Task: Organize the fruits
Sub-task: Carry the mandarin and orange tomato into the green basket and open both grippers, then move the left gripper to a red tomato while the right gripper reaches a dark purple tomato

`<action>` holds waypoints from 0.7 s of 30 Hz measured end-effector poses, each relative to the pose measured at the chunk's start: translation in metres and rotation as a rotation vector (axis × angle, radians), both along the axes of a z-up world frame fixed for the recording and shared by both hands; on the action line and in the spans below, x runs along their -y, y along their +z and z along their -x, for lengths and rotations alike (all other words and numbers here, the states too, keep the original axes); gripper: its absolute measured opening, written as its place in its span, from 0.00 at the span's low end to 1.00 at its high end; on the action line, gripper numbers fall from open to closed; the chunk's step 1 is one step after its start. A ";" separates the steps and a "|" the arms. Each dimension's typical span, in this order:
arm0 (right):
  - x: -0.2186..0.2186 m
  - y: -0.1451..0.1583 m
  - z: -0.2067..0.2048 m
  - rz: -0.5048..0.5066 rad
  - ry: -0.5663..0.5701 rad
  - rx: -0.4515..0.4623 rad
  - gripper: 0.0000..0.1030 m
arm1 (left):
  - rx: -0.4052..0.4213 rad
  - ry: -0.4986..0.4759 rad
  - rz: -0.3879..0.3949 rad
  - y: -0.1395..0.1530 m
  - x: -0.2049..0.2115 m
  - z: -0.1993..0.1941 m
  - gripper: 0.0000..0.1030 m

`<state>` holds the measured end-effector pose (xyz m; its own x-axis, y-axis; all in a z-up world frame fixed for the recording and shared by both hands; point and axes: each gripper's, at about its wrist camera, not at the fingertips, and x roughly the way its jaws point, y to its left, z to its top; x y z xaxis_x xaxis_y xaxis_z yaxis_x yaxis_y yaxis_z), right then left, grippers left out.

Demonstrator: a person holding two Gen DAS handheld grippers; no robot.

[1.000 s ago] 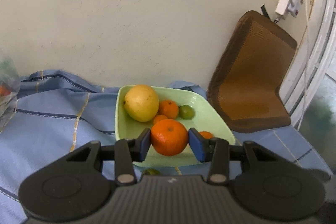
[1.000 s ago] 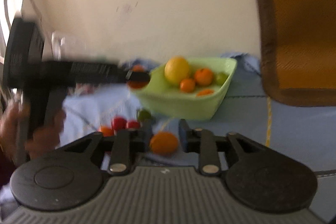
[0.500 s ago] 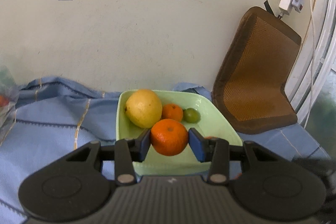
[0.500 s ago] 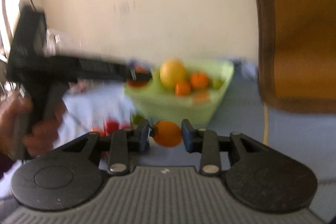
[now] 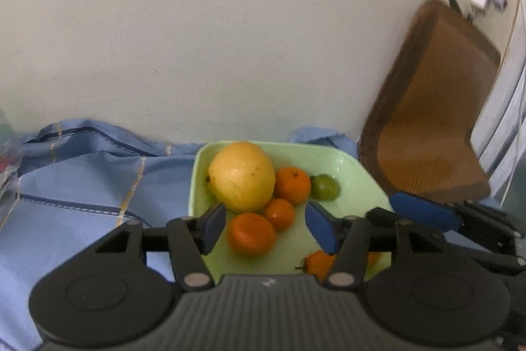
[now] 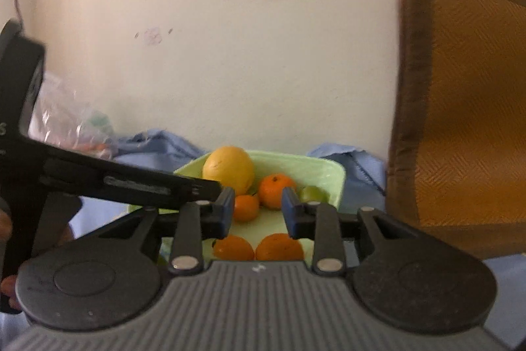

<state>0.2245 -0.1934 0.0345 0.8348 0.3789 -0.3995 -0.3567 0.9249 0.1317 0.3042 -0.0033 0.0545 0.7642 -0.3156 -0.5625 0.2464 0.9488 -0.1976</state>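
Green bowl [image 5: 358, 166] sits beneath the down-tilted left hand-held gripper [image 5: 266, 227], jaws opening, clear of the orange [image 5: 251, 234].

1. Pale green bowl [image 5: 197, 173] sits on the blue cloth.
2. Inside it: a large yellow fruit [image 5: 241, 176] at the back, four oranges [image 5: 251, 234], and one small green fruit [image 5: 324, 186].

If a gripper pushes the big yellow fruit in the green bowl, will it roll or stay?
The big yellow fruit is rounded, so it could roll. It probably goes nowhere: oranges and the green bowl wall hem it in. It looks heavy.
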 end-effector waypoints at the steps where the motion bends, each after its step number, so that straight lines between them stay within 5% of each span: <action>1: 0.005 0.002 0.005 -0.022 -0.016 0.017 0.42 | 0.011 0.004 0.017 0.004 -0.005 0.006 0.53; 8: 0.026 0.003 0.059 -0.078 -0.034 0.026 0.51 | 0.107 0.041 0.065 0.016 -0.039 0.089 0.53; 15: 0.019 -0.019 0.102 -0.108 0.112 -0.140 0.50 | 0.153 -0.025 -0.145 -0.017 -0.021 0.159 0.50; 21: 0.001 -0.020 0.105 -0.079 0.155 -0.173 0.35 | 0.184 -0.123 -0.304 -0.033 -0.001 0.158 0.43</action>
<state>0.1200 -0.1948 0.0143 0.6860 0.5331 -0.4952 -0.4595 0.8451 0.2733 0.1460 -0.0019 0.0220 0.8283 -0.2507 -0.5011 0.3669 0.9186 0.1469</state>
